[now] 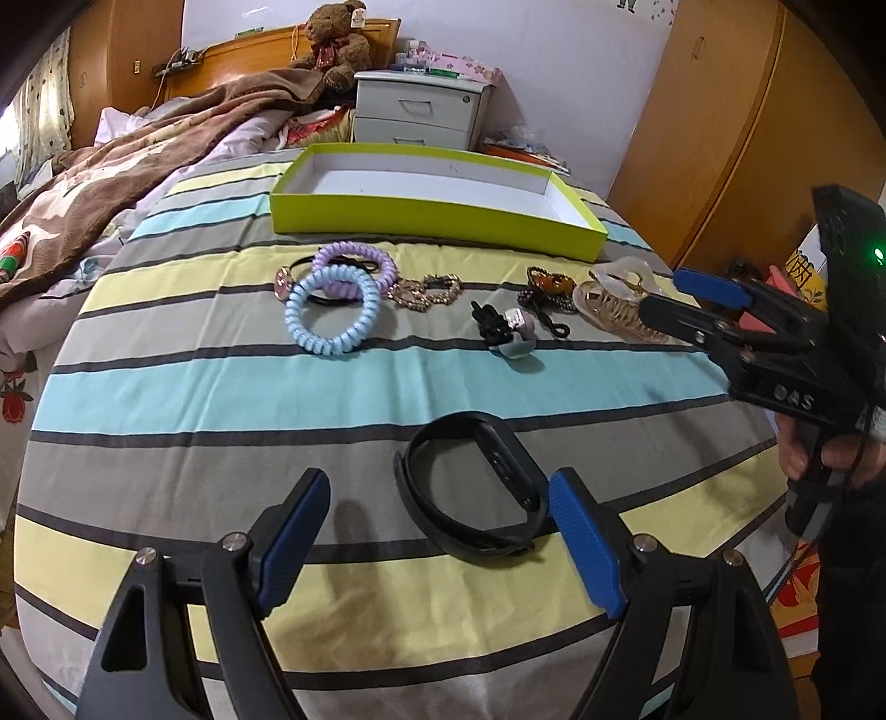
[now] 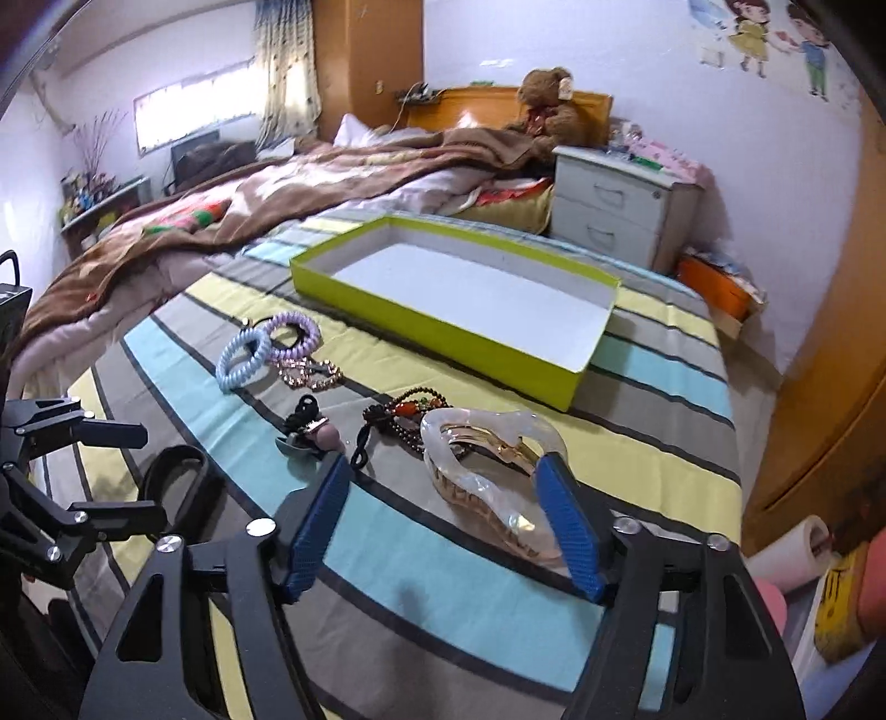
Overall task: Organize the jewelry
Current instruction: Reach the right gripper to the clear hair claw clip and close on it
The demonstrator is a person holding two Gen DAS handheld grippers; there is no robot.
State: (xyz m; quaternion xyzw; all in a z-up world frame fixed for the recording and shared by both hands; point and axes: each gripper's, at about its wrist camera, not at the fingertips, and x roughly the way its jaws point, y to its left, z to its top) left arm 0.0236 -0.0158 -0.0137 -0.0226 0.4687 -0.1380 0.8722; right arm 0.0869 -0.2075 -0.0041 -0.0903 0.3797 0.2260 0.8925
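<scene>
On the striped bedsheet lies a black wristband [image 1: 470, 487], just ahead of my open left gripper [image 1: 437, 482] and partly between its blue pads. A pearly hair claw [image 2: 487, 459] sits between the fingers of my right gripper [image 2: 443, 465], close against the right pad, while the left pad stands clear of it. Farther back are a blue spiral hair tie [image 1: 332, 310], a purple one [image 1: 354, 266], a gold chain bracelet [image 1: 423, 291], a beaded bracelet [image 1: 545, 285] and small clips [image 1: 498, 327]. Behind them stands an empty lime-green box [image 1: 432, 216].
A brown blanket [image 1: 111, 183] covers the bed's left side. A white nightstand [image 1: 421, 111] and a teddy bear [image 1: 338, 44] stand at the back. A wooden wardrobe [image 1: 720, 138] is on the right, past the bed edge. A person's hand [image 1: 830, 459] holds the right gripper's handle.
</scene>
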